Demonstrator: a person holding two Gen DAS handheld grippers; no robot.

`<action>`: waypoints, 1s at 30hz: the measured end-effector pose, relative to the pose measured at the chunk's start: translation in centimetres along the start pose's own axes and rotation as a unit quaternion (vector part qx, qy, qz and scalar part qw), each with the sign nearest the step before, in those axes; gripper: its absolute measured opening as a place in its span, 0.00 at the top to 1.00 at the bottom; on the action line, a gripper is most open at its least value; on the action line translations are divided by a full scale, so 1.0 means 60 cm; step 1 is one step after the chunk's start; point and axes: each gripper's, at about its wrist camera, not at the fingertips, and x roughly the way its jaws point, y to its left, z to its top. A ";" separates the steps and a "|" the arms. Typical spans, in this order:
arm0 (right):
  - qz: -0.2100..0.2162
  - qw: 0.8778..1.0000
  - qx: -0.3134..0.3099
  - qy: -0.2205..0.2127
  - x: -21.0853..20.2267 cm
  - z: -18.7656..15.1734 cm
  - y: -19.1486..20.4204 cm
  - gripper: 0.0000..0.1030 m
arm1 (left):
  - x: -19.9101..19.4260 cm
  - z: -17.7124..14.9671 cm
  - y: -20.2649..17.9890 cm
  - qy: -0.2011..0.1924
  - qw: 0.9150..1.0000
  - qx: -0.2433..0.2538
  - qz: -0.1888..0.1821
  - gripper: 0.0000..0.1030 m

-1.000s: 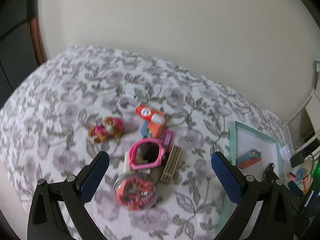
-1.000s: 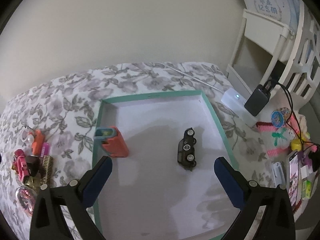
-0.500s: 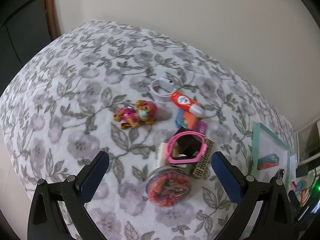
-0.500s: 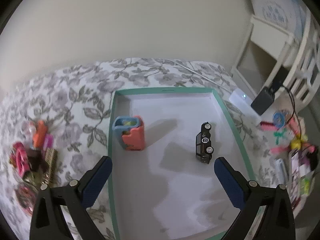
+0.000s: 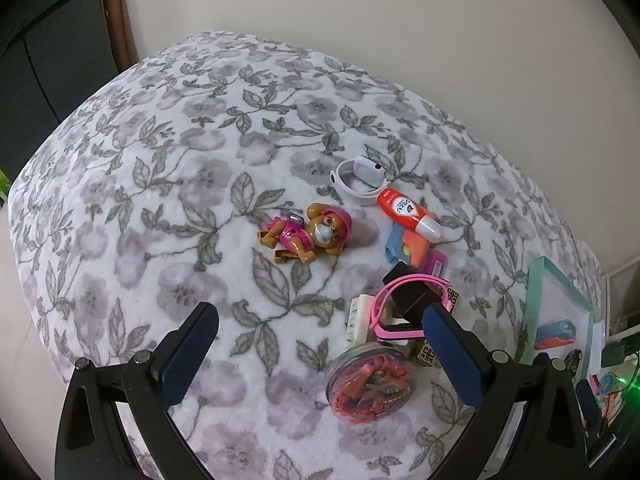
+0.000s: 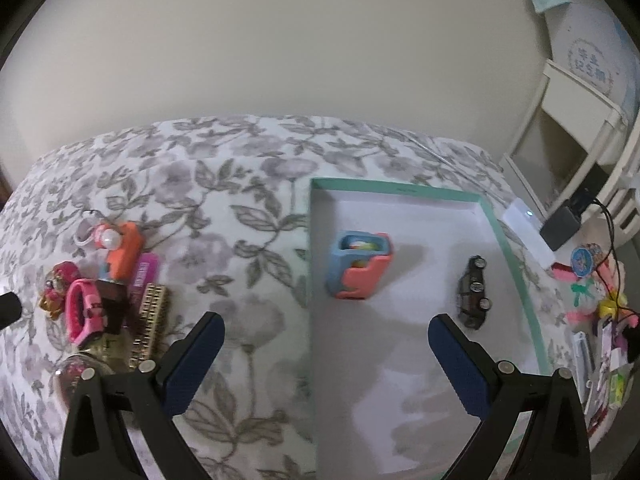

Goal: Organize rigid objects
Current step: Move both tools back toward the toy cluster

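Both grippers hanging open over a floral bedspread (image 5: 200, 168)

The left gripper (image 5: 320, 344) is hovering empty, jaws wide, above a pink-suited toy puppy figure (image 5: 308, 230), with the toy pile lying to its right. The right gripper (image 6: 326, 354) is gaping empty above a teal-rimmed white tray (image 6: 516, 276), which is holding a blue-and-coral plastic case (image 6: 358, 266) and a small black toy car (image 6: 474, 292), well apart.
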 end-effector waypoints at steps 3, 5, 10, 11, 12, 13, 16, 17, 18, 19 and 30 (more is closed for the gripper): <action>0.019 1.000 -0.012 -0.008 -0.005 0.001 0.017 0.00 | 0.002 0.002 0.004 0.004 1.000 -0.004 -0.001 0.01; 0.033 0.999 -0.021 -0.012 -0.009 0.002 0.030 0.00 | 0.002 0.004 0.010 0.005 1.000 -0.009 0.001 0.01; 0.097 0.994 -0.048 0.004 -0.007 -0.005 0.071 0.00 | 0.010 0.009 0.029 0.009 1.000 -0.024 0.010 0.01; 0.110 0.993 -0.051 0.010 -0.007 -0.007 0.078 0.00 | 0.014 0.010 0.035 0.012 1.000 -0.027 0.012 0.01; 0.122 0.991 -0.050 0.016 -0.007 -0.008 0.083 0.00 | 0.018 0.011 0.042 0.016 0.999 -0.030 0.014 0.01; 0.139 0.989 -0.048 0.021 -0.008 -0.009 0.089 0.00 | 0.021 0.011 0.048 0.018 0.999 -0.035 0.015 0.01; 0.177 0.982 -0.052 0.031 -0.009 -0.016 0.109 0.00 | 0.026 0.010 0.066 0.023 0.998 -0.045 0.022 0.01; 0.192 0.979 -0.054 0.039 -0.006 -0.019 0.118 0.00 | 0.028 0.009 0.072 0.025 0.998 -0.047 0.024 0.01; 0.203 0.977 -0.054 0.048 -0.003 -0.022 0.125 0.00 | 0.031 0.009 0.078 0.028 0.998 -0.048 0.028 0.01; 0.209 0.975 -0.053 0.054 -0.001 -0.025 0.129 0.00 | 0.034 0.009 0.082 0.031 0.998 -0.048 0.032 0.01; 0.274 0.953 -0.083 0.094 0.003 -0.052 0.193 0.00 | 0.059 0.011 0.122 0.055 0.994 -0.080 0.046 0.01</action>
